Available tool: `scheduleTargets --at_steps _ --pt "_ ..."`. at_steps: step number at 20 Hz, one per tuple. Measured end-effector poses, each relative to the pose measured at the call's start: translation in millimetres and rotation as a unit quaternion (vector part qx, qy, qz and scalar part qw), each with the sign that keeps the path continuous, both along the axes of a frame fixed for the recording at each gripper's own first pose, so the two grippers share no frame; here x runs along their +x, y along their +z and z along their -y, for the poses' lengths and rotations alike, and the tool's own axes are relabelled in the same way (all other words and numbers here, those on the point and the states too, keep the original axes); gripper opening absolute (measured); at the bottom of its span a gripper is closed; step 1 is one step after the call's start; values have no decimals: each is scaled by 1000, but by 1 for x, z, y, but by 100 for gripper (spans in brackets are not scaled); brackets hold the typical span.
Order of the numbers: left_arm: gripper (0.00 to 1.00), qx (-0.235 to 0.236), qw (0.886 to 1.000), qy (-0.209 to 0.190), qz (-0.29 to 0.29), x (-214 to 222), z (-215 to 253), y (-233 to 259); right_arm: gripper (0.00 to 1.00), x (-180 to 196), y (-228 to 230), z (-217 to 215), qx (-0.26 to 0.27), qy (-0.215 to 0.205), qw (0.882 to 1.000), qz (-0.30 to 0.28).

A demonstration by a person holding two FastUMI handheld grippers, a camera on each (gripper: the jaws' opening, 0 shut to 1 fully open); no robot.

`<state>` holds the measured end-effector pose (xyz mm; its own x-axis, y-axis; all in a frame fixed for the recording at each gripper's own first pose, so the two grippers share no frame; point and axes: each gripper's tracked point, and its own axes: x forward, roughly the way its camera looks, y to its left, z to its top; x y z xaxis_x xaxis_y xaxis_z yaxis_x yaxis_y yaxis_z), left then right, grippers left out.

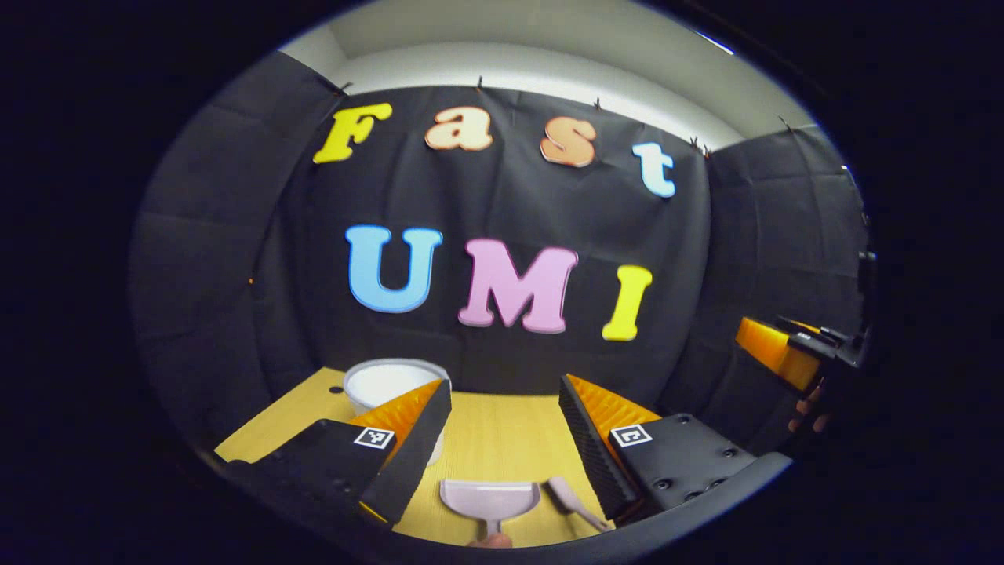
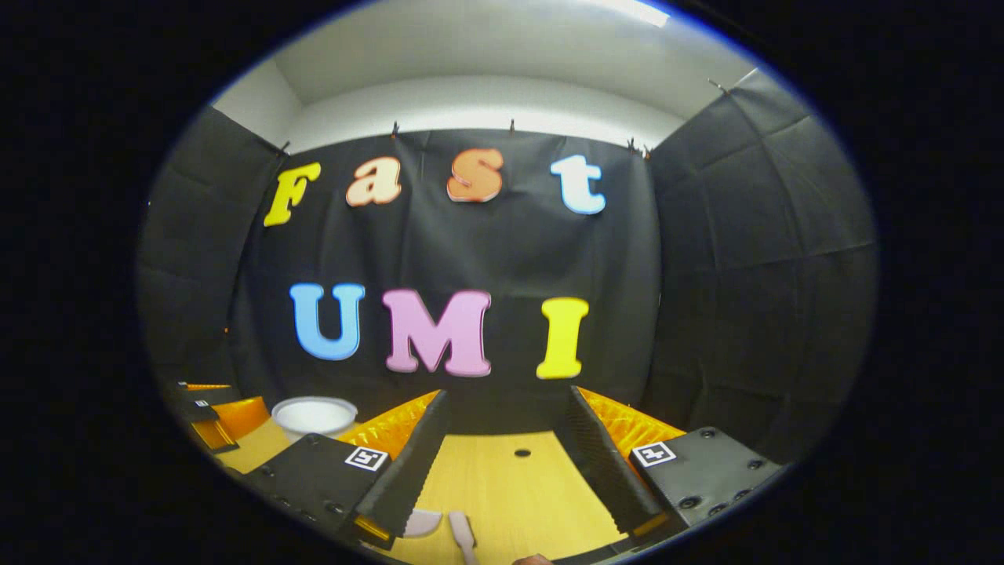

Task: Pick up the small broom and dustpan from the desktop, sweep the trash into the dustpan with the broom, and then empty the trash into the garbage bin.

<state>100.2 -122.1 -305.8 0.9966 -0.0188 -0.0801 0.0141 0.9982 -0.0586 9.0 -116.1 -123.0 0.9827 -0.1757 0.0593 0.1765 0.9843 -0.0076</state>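
Note:
A small pale pink dustpan (image 1: 489, 500) lies on the yellow wooden desktop (image 1: 502, 439), its handle toward me. Just to its right lies the small pink broom (image 1: 571, 502). My left gripper (image 1: 506, 392) hovers above them, open, with nothing between its fingers. A white round garbage bin (image 1: 388, 383) stands at the back left of the desk, partly behind the left finger. In the right gripper view, my right gripper (image 2: 506, 404) is open and empty above the desk, with the dustpan (image 2: 423, 523) and broom (image 2: 463, 535) low at the bottom and the bin (image 2: 314, 416) far left.
The right gripper, held by a hand (image 1: 808, 408), shows at the far right of the left gripper view. The left gripper (image 2: 208, 416) shows at the far left of the right gripper view. A small dark hole (image 2: 522, 453) marks the desktop. Black cloth walls close the booth.

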Motion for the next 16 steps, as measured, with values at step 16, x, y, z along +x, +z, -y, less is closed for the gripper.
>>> scheduleTargets --at_steps 16 --pt "81 65 995 57 54 -25 46 -12 91 -18 29 38 12 42 999 21"
